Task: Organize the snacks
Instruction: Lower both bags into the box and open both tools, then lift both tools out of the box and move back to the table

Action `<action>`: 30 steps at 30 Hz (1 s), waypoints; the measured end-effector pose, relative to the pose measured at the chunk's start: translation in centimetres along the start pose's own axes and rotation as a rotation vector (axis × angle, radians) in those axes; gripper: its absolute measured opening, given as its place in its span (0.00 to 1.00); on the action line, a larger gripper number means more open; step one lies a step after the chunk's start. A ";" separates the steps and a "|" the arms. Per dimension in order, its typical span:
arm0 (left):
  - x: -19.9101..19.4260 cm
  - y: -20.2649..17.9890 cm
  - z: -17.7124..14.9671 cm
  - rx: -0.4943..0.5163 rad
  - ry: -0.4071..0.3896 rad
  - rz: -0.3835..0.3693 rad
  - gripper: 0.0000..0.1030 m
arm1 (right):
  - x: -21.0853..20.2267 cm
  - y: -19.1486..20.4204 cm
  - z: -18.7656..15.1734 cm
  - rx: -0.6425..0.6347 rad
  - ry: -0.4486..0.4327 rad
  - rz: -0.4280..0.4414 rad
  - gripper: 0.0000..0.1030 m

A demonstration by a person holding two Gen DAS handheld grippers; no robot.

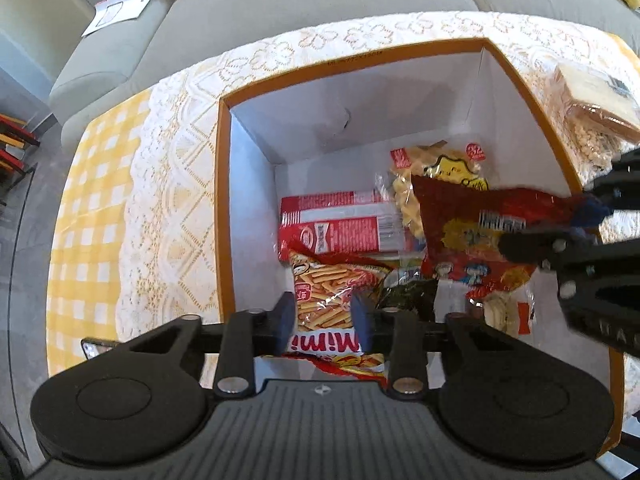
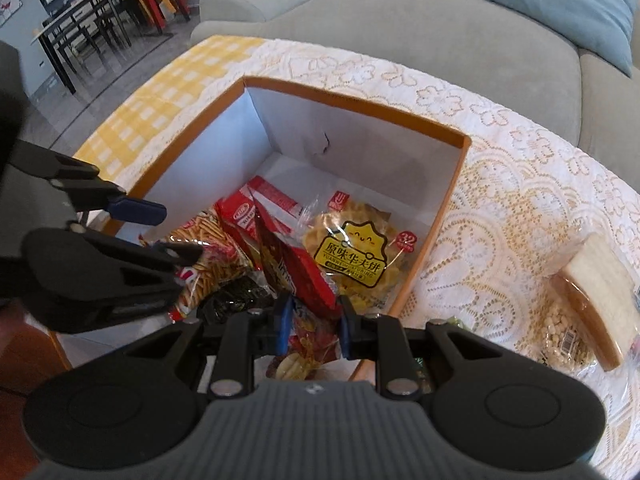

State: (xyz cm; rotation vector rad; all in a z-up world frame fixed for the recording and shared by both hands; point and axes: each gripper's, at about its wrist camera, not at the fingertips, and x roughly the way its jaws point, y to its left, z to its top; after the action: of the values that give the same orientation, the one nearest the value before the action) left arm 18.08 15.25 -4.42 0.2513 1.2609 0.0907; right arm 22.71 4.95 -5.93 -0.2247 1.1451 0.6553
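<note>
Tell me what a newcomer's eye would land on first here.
The orange-rimmed box on the lace cloth, with snack packs piled on its floor. The right gripper holds a red bag over the pile, while the left gripper straddles the stick-snack pack at the box's near side. Outside the box, to its right, lies wrapped bread.

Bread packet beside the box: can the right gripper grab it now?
Probably not yet: the right gripper is shut on the red snack bag over the box. Nothing blocks the bread packet itself.
</note>
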 end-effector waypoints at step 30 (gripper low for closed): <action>0.8 -0.5 -0.1 -0.056 -0.027 -0.002 0.21 | -3.5 0.6 1.5 -0.176 -0.138 -0.124 0.25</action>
State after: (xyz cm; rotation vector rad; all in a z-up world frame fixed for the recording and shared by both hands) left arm 18.22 14.97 -5.32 0.2022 1.2302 0.1208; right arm 22.65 4.92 -2.11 -0.3916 0.9342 0.6522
